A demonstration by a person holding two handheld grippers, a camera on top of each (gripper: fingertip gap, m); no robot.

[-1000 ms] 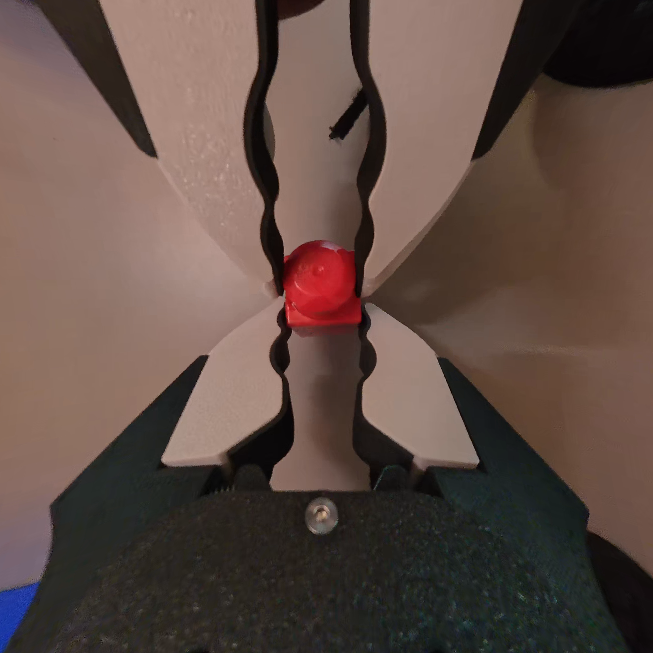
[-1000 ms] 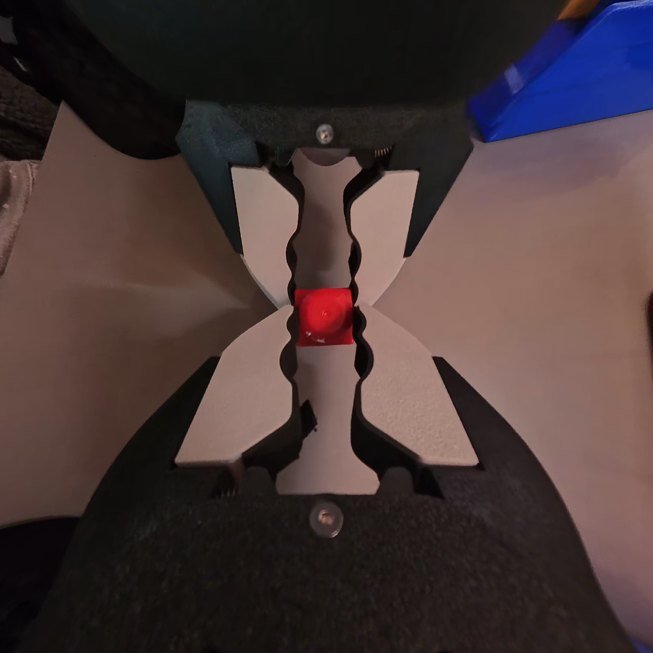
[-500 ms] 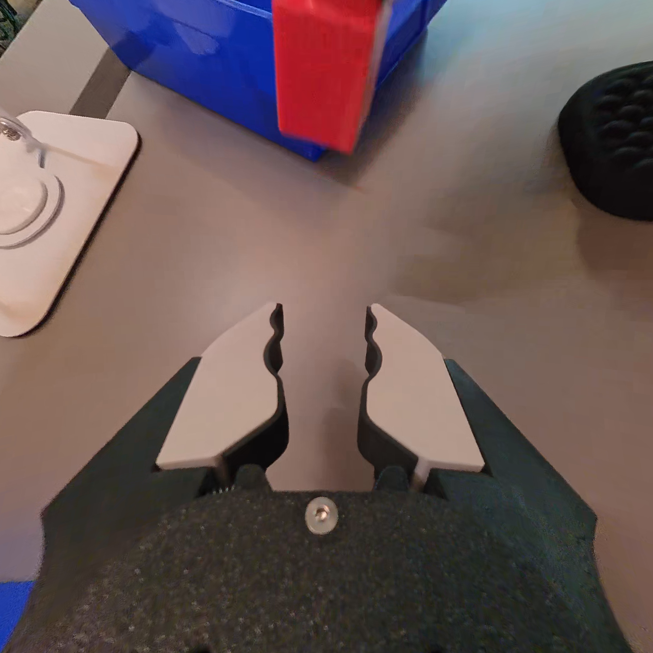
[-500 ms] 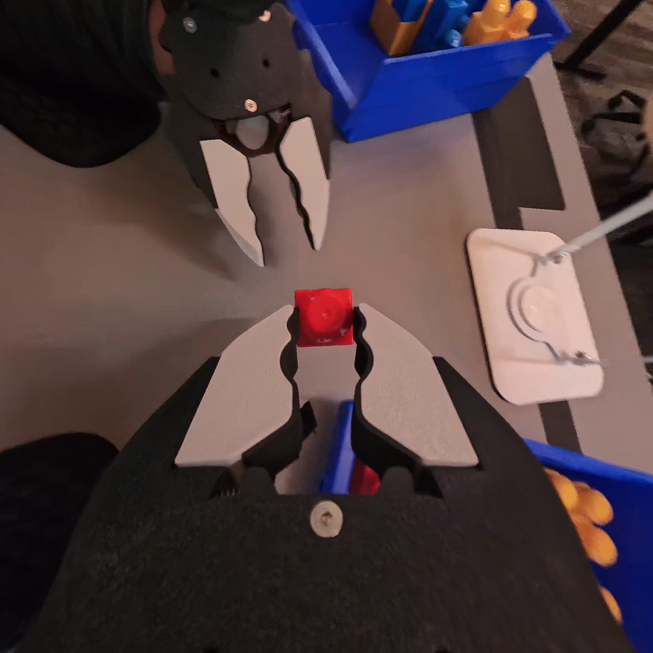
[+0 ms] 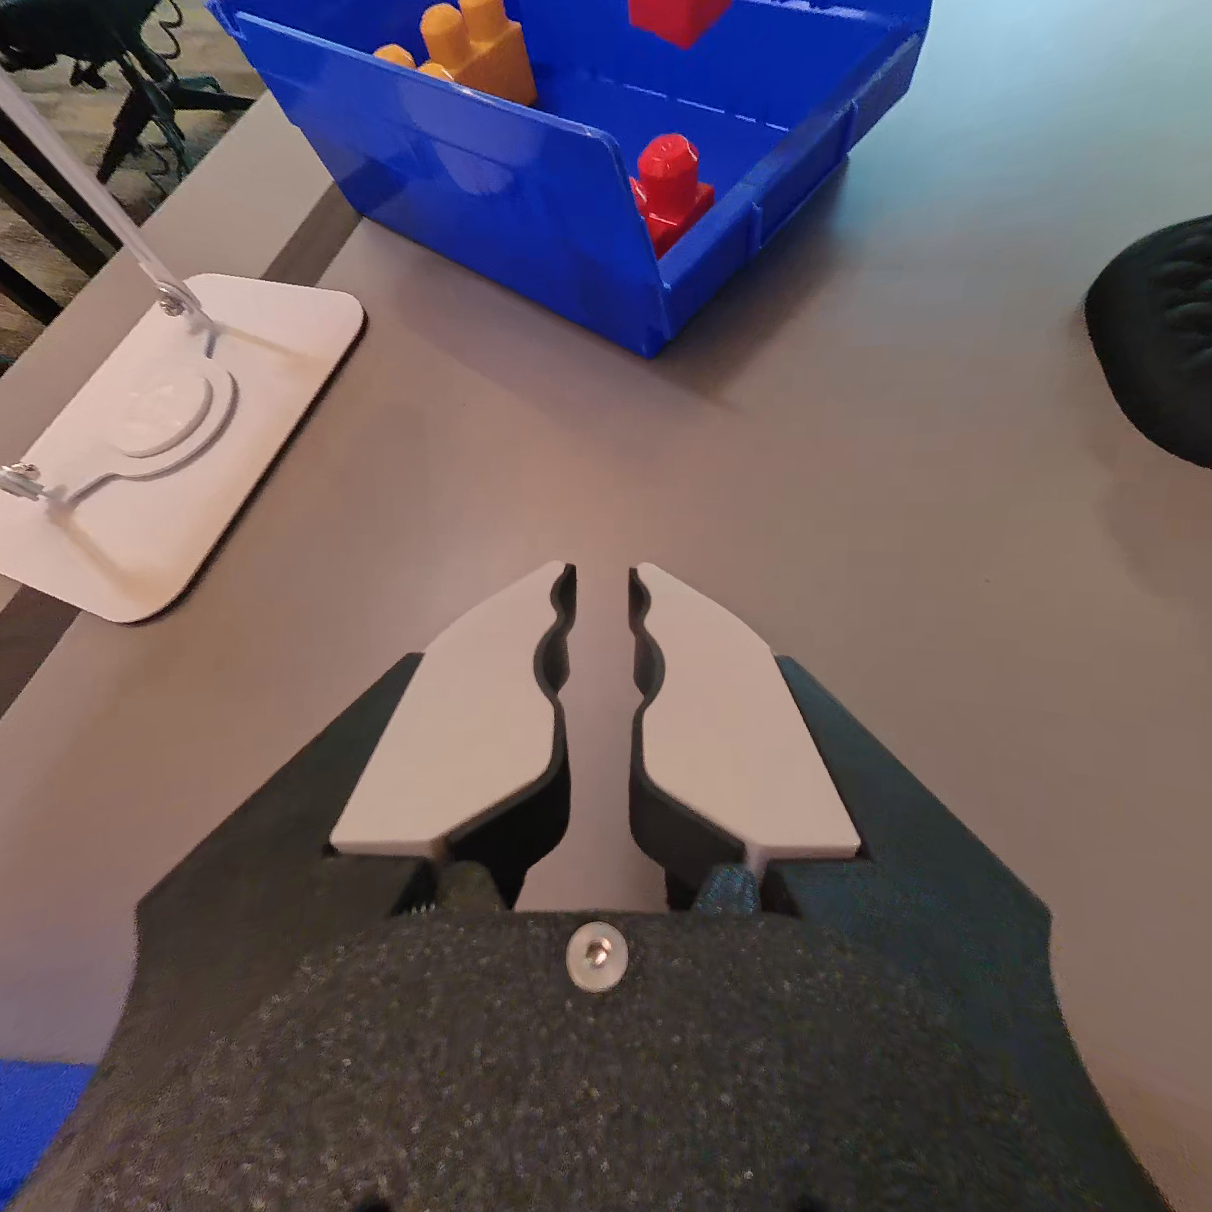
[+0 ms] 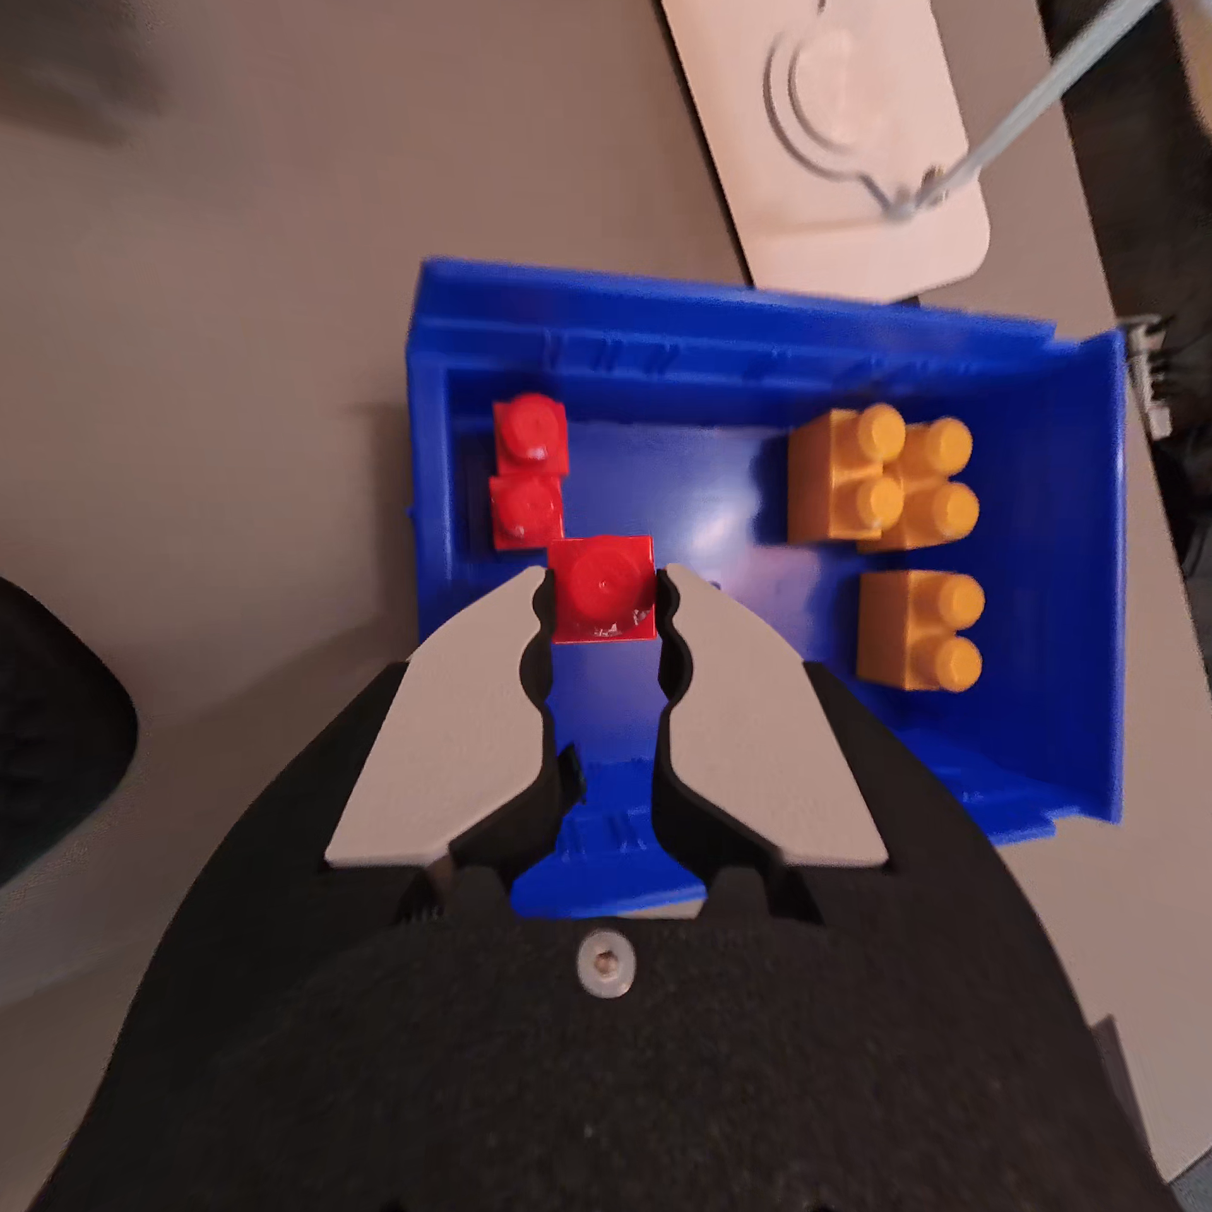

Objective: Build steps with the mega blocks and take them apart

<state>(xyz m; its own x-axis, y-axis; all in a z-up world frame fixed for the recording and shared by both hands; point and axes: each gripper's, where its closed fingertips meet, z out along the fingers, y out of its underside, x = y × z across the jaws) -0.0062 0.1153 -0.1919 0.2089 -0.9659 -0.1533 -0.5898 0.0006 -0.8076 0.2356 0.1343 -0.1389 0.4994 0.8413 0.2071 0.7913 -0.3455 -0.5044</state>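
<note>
My right gripper [image 6: 602,577] is shut on a small red single-stud block [image 6: 603,590] and holds it above the left part of the blue bin [image 6: 1082,590]. Two more red blocks [image 6: 528,472] lie in the bin's left end, and several orange two-stud blocks [image 6: 879,479] lie in its right end. My left gripper [image 5: 602,577] is empty over the bare grey table, its jaws a narrow gap apart. Ahead of it the same blue bin [image 5: 525,216] shows a red block [image 5: 669,190] and orange blocks [image 5: 479,52]. Another red block [image 5: 682,20] shows at the top edge.
A white flat stand base with a thin metal rod lies left of the bin [image 5: 164,446], and it also shows in the right wrist view [image 6: 833,131]. A black rounded object [image 5: 1154,341] sits at the table's right. A blue corner [image 5: 33,1115] shows bottom left. The tips of one gripper are about 25 cm away from the tips of the other. The black rounded object [image 5: 1154,341] is about equally far from each gripper, around 25 cm.
The left gripper let go of the red block, drew back and narrowed its jaws. The right gripper carried the red block away over the blue bin.
</note>
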